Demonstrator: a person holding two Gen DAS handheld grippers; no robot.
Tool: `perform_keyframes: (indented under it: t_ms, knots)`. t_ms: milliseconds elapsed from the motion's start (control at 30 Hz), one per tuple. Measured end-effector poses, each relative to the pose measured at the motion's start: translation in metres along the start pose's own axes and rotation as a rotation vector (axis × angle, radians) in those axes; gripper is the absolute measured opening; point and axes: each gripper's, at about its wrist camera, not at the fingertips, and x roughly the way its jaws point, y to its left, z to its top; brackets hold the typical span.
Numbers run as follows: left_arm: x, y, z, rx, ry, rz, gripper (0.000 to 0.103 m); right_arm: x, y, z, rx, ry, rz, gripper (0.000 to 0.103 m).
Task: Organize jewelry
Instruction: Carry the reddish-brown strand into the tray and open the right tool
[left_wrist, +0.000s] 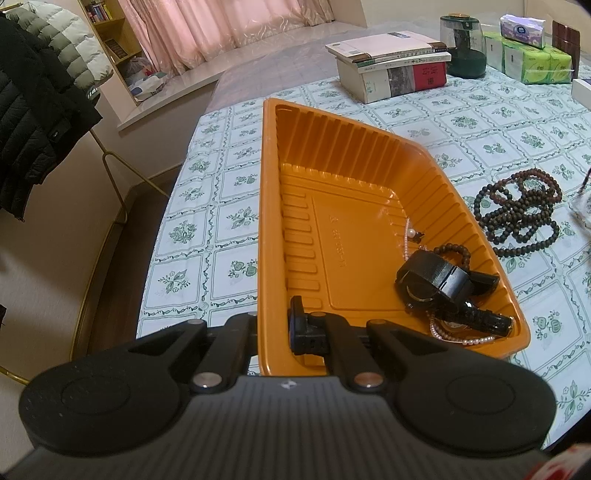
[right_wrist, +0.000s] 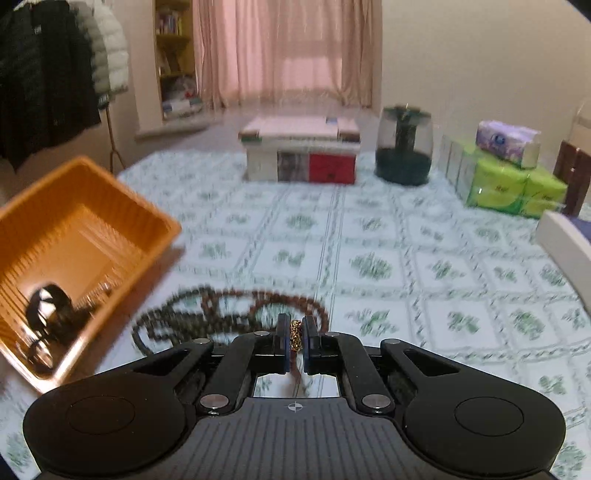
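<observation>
An orange plastic tray (left_wrist: 295, 155) lies on the table. My left gripper (left_wrist: 273, 332) is shut on the tray's near left wall, one finger inside and one outside. In the tray lie a black watch (left_wrist: 439, 284), a pearl strand (left_wrist: 443, 332) and a dark bead bracelet (left_wrist: 456, 253). A pile of dark wooden bead strands (left_wrist: 521, 210) lies on the cloth right of the tray; it also shows blurred in the right wrist view (right_wrist: 221, 314). My right gripper (right_wrist: 295, 334) is shut on a small gold bead piece (right_wrist: 295, 334), above the bead pile. The tray (right_wrist: 110, 192) is at its left.
Stacked books (left_wrist: 391, 62), a dark glass jar (left_wrist: 463, 44) and green tissue packs (left_wrist: 532, 59) stand at the table's far side. Jackets hang on a rack (left_wrist: 37, 96) off the table's left edge. A white box edge (right_wrist: 565, 240) is at right.
</observation>
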Motion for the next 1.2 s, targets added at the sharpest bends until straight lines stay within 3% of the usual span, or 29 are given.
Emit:
perform_keyframes:
  t_ms: [333, 767, 1200]
  knots:
    - [-0.002, 0.000, 0.000, 0.001, -0.004, -0.004, 0.003, -0.020, 0.013, 0.028, -0.027, -0.035, 0.069, 0.006]
    - [-0.001, 0.000, -0.001, -0.002, -0.008, -0.010, 0.003, 0.013, 0.114, 0.060, -0.085, -0.003, 0.365, 0.006]
    - [0.001, 0.002, -0.001, -0.004, -0.015, -0.020, 0.003, 0.060, 0.163, 0.060, -0.131, 0.071, 0.417, 0.006]
